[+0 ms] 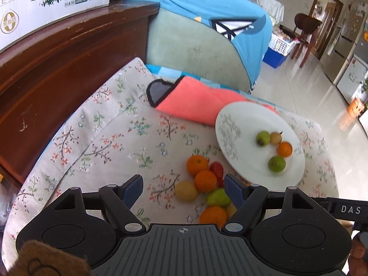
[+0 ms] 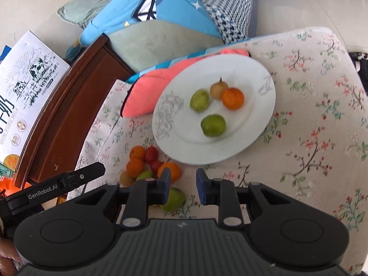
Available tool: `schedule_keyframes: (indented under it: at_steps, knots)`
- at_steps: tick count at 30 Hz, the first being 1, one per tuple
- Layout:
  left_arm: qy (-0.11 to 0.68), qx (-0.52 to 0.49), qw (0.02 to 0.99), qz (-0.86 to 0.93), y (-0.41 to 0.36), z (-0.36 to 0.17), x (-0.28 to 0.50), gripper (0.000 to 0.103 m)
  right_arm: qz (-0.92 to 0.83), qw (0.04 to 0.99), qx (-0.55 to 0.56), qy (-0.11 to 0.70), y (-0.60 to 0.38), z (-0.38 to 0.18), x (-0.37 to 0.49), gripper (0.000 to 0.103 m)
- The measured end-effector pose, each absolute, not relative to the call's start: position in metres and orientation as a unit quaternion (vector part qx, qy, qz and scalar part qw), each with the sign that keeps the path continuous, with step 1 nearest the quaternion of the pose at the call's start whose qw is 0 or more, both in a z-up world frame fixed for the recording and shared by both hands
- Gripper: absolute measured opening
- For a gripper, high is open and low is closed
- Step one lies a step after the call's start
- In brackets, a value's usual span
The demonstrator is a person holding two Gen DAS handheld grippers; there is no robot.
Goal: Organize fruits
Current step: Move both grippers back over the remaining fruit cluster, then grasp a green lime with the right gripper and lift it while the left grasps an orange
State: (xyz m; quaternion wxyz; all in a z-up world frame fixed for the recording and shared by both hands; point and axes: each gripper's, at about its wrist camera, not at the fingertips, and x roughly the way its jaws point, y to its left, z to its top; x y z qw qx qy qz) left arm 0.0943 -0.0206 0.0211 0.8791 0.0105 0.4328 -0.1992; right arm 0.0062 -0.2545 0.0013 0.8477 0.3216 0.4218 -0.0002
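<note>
My left tongs hang wide open and empty just above the loose heap of oranges, a red fruit, a yellow fruit and a green fruit on the floral cushion. My right tongs are nearly closed with nothing between them, over the cushion near a lone green fruit beside that heap. Further in, toward the cushion's far edge, the white plate leans on a pink cloth and carries two green fruits, an orange and a brownish one.
</note>
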Motion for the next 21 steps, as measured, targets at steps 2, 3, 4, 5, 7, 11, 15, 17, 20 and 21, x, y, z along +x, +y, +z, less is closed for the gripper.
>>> schedule_keyframes:
  at_steps: [2, 3, 4, 5, 7, 11, 15, 17, 20, 21]
  knots:
    - [0.435, 0.019, 0.877, -0.203, -0.021, 0.018, 0.090, 0.078, 0.004, 0.844, 0.320, 0.430, -0.250, -0.003, 0.007, 0.026]
    - [0.436, 0.023, 0.876, -0.207, -0.020, 0.016, 0.089, 0.078, 0.005, 0.842, 0.320, 0.434, -0.248, -0.005, 0.008, 0.026]
    - [0.436, 0.029, 0.874, -0.212, -0.021, 0.014, 0.087, 0.078, 0.007, 0.840, 0.323, 0.436, -0.246, -0.006, 0.008, 0.026]
    - [0.435, 0.036, 0.873, -0.217, -0.021, 0.013, 0.086, 0.078, 0.010, 0.837, 0.327, 0.438, -0.245, -0.008, 0.009, 0.026]
    - [0.432, 0.050, 0.871, -0.228, -0.022, 0.010, 0.082, 0.078, 0.015, 0.832, 0.336, 0.440, -0.244, -0.010, 0.011, 0.026]
    - [0.421, 0.082, 0.868, -0.249, -0.026, 0.004, 0.075, 0.078, 0.009, 0.832, 0.335, 0.443, -0.238, -0.011, 0.014, 0.028]
    - [0.408, 0.117, 0.864, -0.272, -0.033, -0.003, 0.068, 0.078, 0.000, 0.828, 0.334, 0.449, -0.232, -0.012, 0.019, 0.029]
    - [0.401, 0.135, 0.862, -0.281, -0.038, -0.007, 0.065, 0.078, -0.005, 0.830, 0.327, 0.452, -0.228, -0.012, 0.020, 0.030]
    - [0.397, 0.154, 0.857, -0.292, -0.043, -0.013, 0.063, 0.078, -0.014, 0.823, 0.334, 0.459, -0.228, -0.015, 0.020, 0.034]
    - [0.395, 0.157, 0.856, -0.295, -0.045, -0.015, 0.063, 0.078, -0.019, 0.821, 0.337, 0.461, -0.228, -0.016, 0.020, 0.035]
